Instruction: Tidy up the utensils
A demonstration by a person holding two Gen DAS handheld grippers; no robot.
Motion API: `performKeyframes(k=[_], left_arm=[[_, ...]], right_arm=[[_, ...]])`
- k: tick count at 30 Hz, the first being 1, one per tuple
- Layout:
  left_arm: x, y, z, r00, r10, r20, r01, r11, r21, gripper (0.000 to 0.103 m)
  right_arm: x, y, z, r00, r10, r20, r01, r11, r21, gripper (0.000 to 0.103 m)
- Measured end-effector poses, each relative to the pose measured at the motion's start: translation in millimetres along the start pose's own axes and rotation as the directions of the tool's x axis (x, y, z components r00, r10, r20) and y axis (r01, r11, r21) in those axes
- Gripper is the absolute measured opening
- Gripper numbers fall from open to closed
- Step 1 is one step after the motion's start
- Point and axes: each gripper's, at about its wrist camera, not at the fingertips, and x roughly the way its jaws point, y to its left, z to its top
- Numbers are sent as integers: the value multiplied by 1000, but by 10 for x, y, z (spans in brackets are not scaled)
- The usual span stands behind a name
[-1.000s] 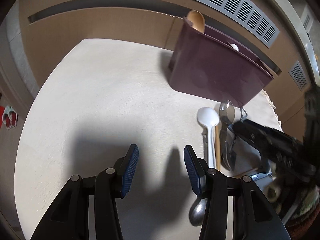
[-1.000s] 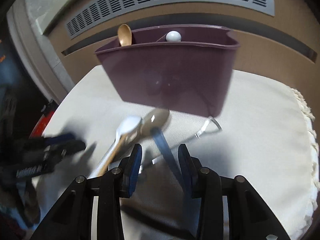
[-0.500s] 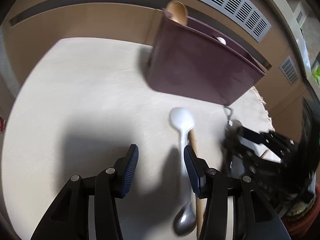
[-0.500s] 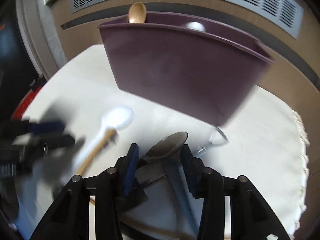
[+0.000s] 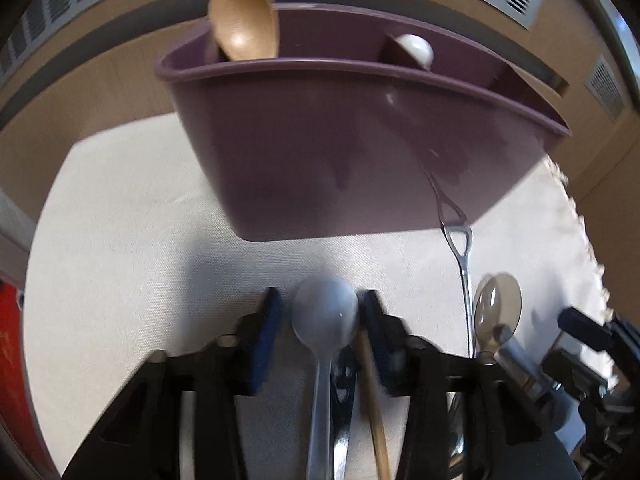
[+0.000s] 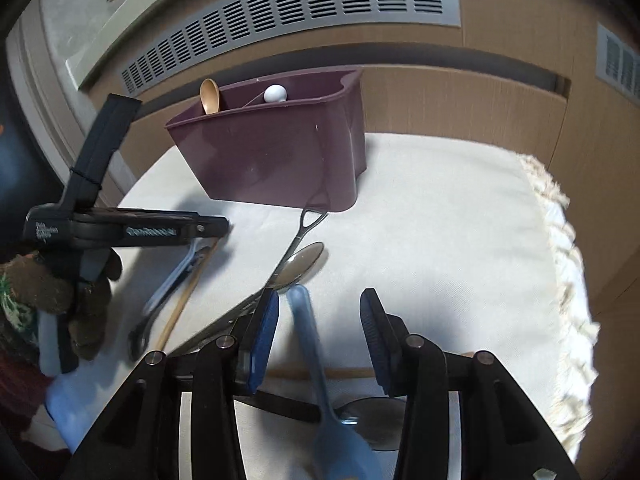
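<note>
A purple utensil caddy (image 5: 340,152) stands on a cream cloth, with a wooden spoon (image 5: 243,26) and a white spoon (image 5: 414,48) upright in it. My left gripper (image 5: 322,316) is open, its fingers on either side of a white spoon's bowl (image 5: 325,316) lying on the cloth; a wooden stick (image 5: 374,396) lies beside it. My right gripper (image 6: 316,320) is open over a blue plastic spoon (image 6: 316,364). A metal spoon (image 6: 302,262) and a wire-handled utensil (image 6: 306,226) lie ahead of it. The caddy also shows in the right wrist view (image 6: 280,156).
The cloth (image 6: 460,240) has a fringed edge on the right. A wood panel with grey vents (image 6: 296,8) rises behind the caddy. More utensils lie under the right gripper (image 6: 376,420). The left gripper body (image 6: 120,228) shows at the left of the right wrist view.
My left gripper moved forward and right until its open fingers straddle the white spoon's bowl, close to the caddy. My right gripper pulled back from the caddy and opened wider over the blue spoon.
</note>
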Motion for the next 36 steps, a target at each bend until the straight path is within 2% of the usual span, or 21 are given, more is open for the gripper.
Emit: performKeyframes(k=[4, 10, 12, 14, 18, 23, 30, 34, 36], left_arm=[[-200, 106, -239, 995, -94, 39, 96, 995, -39, 35], [-683, 268, -584, 978, -120, 171, 135, 988, -78, 35], [-810, 271, -664, 972, -116, 206, 133, 989, -71, 35], [-893, 237, -708, 968, -117, 224, 134, 989, -61, 35], [-996, 200, -727, 961, -126, 248, 142, 989, -49, 35], [-1069, 142, -728, 953, -138, 269, 153, 987, -38, 35], [-1148, 50, -747, 947, -135, 291, 149, 988, -27, 35], [-1190, 66, -766, 942, -135, 306, 155, 987, -41, 35], [-1205, 107, -799, 942, -118, 316, 143, 988, -58, 35]], right_arm=[[215, -15, 39, 1000, 10, -15, -9, 999, 52, 40], [558, 69, 216, 997, 12, -70, -7, 997, 71, 37], [606, 172, 242, 997, -7, -77, 10, 999, 36, 22], [585, 298, 251, 997, 12, -81, -13, 1000, -13, 10], [312, 412, 235, 999, 41, -29, -43, 997, -69, 7], [-78, 458, 231, 999, 39, 33, -35, 993, -117, 5], [-432, 379, 245, 995, 29, 94, -18, 993, -118, 5], [-430, 303, 213, 998, 12, 68, -5, 995, -102, 5], [-382, 210, 157, 999, 25, 32, -22, 997, -78, 11]])
